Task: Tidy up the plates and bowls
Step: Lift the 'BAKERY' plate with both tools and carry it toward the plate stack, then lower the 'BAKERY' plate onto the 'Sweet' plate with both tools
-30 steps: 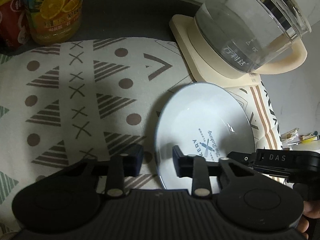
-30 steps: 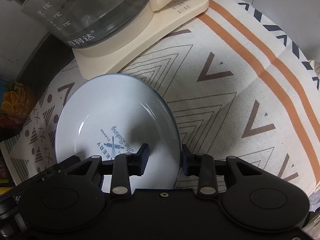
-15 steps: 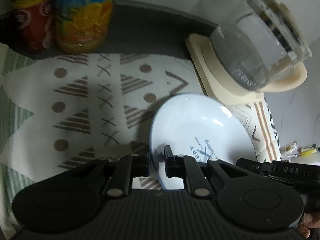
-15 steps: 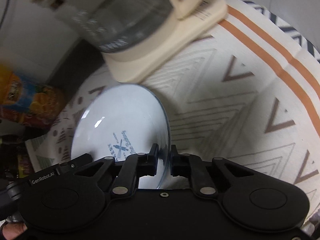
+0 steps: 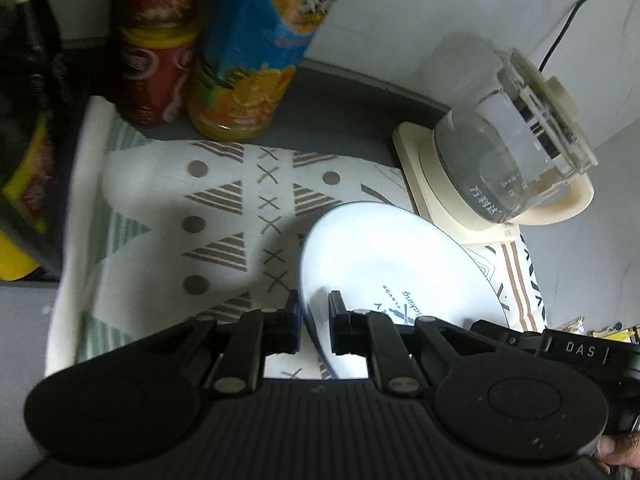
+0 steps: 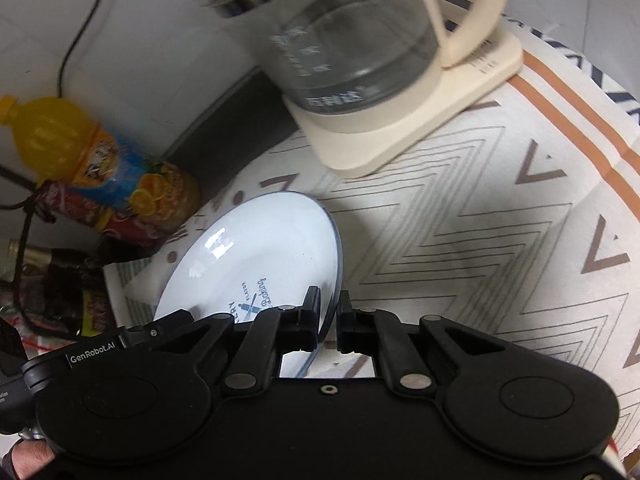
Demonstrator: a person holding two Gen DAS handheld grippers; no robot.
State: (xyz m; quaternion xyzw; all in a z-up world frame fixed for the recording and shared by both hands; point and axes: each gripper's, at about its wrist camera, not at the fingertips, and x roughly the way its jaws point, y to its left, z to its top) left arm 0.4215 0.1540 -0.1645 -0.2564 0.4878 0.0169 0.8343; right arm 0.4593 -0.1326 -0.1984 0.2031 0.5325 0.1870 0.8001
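A glass kettle (image 5: 508,160) on its cream base (image 6: 400,128) sits at two o'clock on the patterned cloth (image 5: 224,216). An orange juice bottle (image 5: 256,64) and a red can (image 5: 154,56) stand at eleven o'clock.

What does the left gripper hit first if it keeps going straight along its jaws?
Past the plate that the left gripper is clamped on, likely the patterned cloth, short of the orange juice bottle. Depth is uncertain.

L gripper (image 5: 314,322) clamping plate (image 5: 384,264) rim, fingers closed | R gripper (image 6: 329,320) clamping opp. rim, both tilting down
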